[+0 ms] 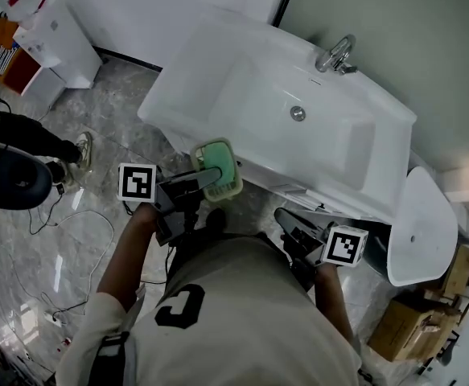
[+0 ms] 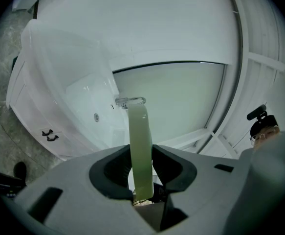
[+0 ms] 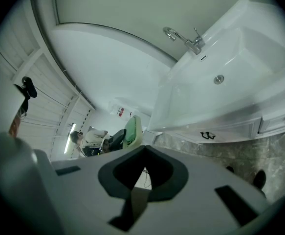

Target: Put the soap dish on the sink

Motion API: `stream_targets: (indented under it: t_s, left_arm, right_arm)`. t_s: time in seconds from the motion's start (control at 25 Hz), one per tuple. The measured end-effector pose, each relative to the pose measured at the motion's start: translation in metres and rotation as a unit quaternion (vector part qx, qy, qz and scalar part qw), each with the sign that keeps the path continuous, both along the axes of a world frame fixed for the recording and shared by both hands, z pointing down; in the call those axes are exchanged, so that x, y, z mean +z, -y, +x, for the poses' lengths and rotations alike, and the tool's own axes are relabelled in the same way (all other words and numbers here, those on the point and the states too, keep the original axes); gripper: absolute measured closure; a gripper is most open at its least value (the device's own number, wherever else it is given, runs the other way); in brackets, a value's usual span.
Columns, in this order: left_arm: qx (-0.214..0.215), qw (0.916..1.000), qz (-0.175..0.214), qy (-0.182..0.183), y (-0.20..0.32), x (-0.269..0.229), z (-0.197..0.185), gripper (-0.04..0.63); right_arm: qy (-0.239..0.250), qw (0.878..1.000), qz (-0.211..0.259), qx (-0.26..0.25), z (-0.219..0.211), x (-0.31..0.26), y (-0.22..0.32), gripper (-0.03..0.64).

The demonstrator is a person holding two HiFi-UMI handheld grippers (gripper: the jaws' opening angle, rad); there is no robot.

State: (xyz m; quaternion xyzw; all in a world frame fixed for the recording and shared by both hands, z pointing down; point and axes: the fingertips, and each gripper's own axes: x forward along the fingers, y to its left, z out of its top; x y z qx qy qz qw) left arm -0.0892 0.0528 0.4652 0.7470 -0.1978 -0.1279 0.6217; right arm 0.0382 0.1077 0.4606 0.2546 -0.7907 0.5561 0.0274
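Observation:
The pale green soap dish (image 1: 220,166) is clamped on edge in my left gripper (image 1: 211,177), just in front of the front left rim of the white sink (image 1: 187,71). In the left gripper view the soap dish (image 2: 139,146) stands upright between the pads of the left gripper (image 2: 141,153), with the sink (image 2: 59,82) and its faucet (image 2: 130,101) ahead. My right gripper (image 1: 287,218) hangs lower right below the sink's front, shut and empty. Looking past the right gripper (image 3: 144,150), its own view shows the soap dish (image 3: 132,130) and the sink (image 3: 230,72) with its faucet (image 3: 186,39).
The faucet (image 1: 336,55) stands at the sink's back edge and the drain (image 1: 298,113) lies in the basin. A loose white oval basin (image 1: 421,223) and cardboard boxes (image 1: 411,328) lie to the right. A white cabinet (image 1: 53,39), a seated person (image 1: 17,135) and cables (image 1: 81,223) are at the left.

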Motion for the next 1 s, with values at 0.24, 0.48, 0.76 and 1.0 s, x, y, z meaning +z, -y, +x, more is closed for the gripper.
stream_targets:
  t_s: [0.24,0.48,0.76,1.0]
  left_arm:
    - [-0.001,1.0000,0.006,-0.005,0.005,-0.003,-0.019,0.468]
    - [-0.011,0.9999,0.003,-0.006,0.007,0.002,-0.025,0.468]
    - [0.005,0.9999,-0.010,0.007,0.011,0.009,-0.012,0.468]
    - [0.025,0.9991,0.007,0.033,0.033,0.002,0.015,0.468]
  right_arm:
    - [0.001,1.000,-0.006,0.001,-0.019,0.000,0.007,0.607]
    - [-0.011,1.000,-0.012,-0.012,-0.026,0.004,0.008,0.607]
    - [-0.003,1.000,-0.029,0.005,-0.014,0.010,0.011,0.607]
    - [0.020,0.999,-0.045,0.011,0.004,0.014,0.038,0.607]
